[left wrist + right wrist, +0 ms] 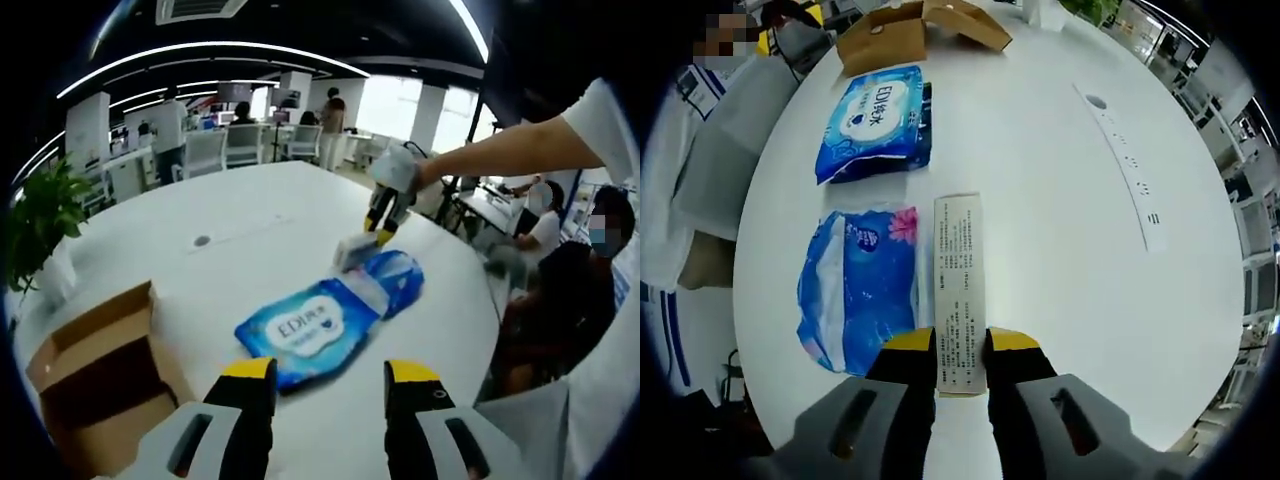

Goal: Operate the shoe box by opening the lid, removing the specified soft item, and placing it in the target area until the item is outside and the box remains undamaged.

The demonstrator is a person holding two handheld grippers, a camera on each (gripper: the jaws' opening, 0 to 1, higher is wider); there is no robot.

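Right gripper [961, 352] is clamped on a slim white box [960, 290] beside the blue pack [858, 290]; looks light and crushable, so grip its narrow end. Left gripper [330, 375] hangs open.

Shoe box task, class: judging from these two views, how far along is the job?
Done: the cardboard box stands open, and two blue soft packs lie out on the white table, the EDI pack and a second pack. In hand: the right tool is shut on a printed white packet, low over the table. Left: releasing it. The left tool is open.
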